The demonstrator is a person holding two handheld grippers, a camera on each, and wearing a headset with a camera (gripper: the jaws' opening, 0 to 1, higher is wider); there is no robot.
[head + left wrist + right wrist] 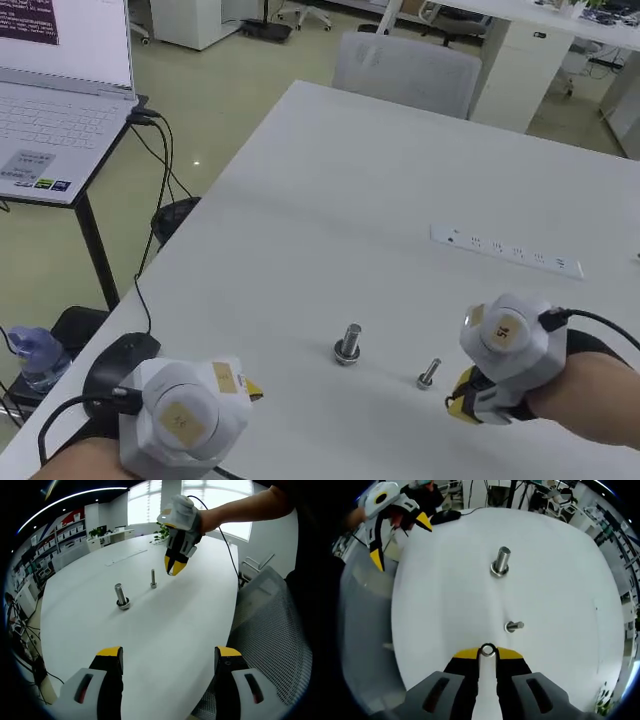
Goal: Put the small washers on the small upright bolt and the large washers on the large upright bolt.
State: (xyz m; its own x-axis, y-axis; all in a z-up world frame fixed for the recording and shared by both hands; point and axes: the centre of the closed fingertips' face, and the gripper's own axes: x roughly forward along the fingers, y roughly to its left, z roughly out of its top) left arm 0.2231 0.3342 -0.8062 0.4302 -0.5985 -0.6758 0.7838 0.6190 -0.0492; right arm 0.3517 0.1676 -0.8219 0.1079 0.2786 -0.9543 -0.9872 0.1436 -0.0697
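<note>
Seemingly midway: steel washer (499,572) seated on large silver upright bolt (348,341), small silver washer (488,645) clamped in right gripper (488,655) near small upright bolt (514,626), left gripper (169,653) apart.

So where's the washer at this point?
In the right gripper view, the washer is pinched at the tips of the right gripper, just short of the small bolt.

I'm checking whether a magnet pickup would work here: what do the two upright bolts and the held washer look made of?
The large bolt and small bolt: likely steel, bright silvery, with glints on the shanks. The washer in the right tool: same shiny grey metal, probably steel; the alloy can't be told.
</note>
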